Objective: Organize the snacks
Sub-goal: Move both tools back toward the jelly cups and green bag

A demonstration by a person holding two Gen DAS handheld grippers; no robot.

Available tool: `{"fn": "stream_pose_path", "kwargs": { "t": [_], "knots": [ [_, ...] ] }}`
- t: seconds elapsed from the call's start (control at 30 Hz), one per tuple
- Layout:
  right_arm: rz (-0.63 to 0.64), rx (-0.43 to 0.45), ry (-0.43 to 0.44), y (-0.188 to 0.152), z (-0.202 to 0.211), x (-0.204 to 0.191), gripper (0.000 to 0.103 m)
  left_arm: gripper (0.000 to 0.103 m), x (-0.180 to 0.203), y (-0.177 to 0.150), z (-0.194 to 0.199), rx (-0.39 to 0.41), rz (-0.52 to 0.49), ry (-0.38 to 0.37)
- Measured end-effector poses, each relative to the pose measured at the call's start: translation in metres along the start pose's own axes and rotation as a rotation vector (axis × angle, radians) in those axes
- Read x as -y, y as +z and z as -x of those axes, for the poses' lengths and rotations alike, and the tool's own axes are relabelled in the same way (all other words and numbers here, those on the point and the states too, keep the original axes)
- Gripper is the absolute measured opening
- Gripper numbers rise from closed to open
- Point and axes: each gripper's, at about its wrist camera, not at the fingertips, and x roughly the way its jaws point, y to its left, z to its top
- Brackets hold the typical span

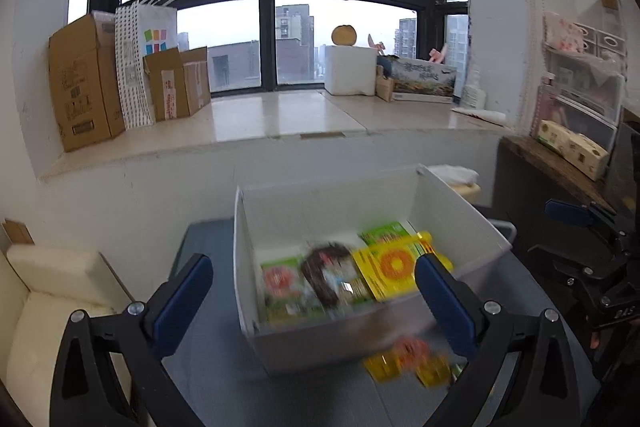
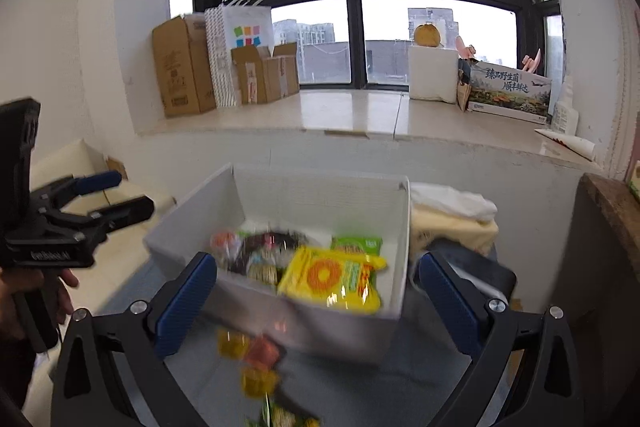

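Observation:
A white open box (image 1: pixel 320 203) (image 2: pixel 320 195) stands on a grey table (image 1: pixel 208 355). Inside lie a yellow snack bag (image 1: pixel 390 267) (image 2: pixel 332 279), a dark packet (image 1: pixel 330 273) (image 2: pixel 264 251) and green packets (image 1: pixel 280 283) (image 2: pixel 356 245). Small yellow and orange packets (image 1: pixel 408 359) (image 2: pixel 250 359) lie on the table just in front of the box. My left gripper (image 1: pixel 314 291) is open and empty, facing the box. My right gripper (image 2: pixel 316 293) is open and empty, also facing the box. Each gripper shows at the edge of the other's view (image 1: pixel 588 227) (image 2: pixel 96 195).
A stone window sill (image 1: pixel 280 119) behind holds cardboard boxes (image 1: pixel 84 83), a paper bag (image 1: pixel 140 59), a white foam box (image 1: pixel 350 69) and a printed carton (image 1: pixel 424 79). A cream sofa (image 1: pixel 48 287) is at the left. A wooden shelf (image 1: pixel 556 163) with drawers stands at the right.

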Motion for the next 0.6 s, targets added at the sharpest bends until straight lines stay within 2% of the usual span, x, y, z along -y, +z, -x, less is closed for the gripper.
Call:
{"fn": "stream_pose_path", "kwargs": {
  "t": [0.23,0.4,0.6],
  "knots": [
    [-0.086,-0.070,0.035,-0.074,0.023,-0.004,0.103,0.103,0.000,-0.071,0.030,-0.080,0.111,-0.063],
    [-0.149,-0.164,0.049,-0.121,0.010,-0.010,0.103,0.103,0.001,-0.111,0.041,-0.138,0.146,-0.064],
    [-0.164,-0.226,0.065,-0.136,-0.016,-0.019,0.103,0.103,0.000,-0.125,0.045,-0.165,0.157,-0.061]
  ]
}}
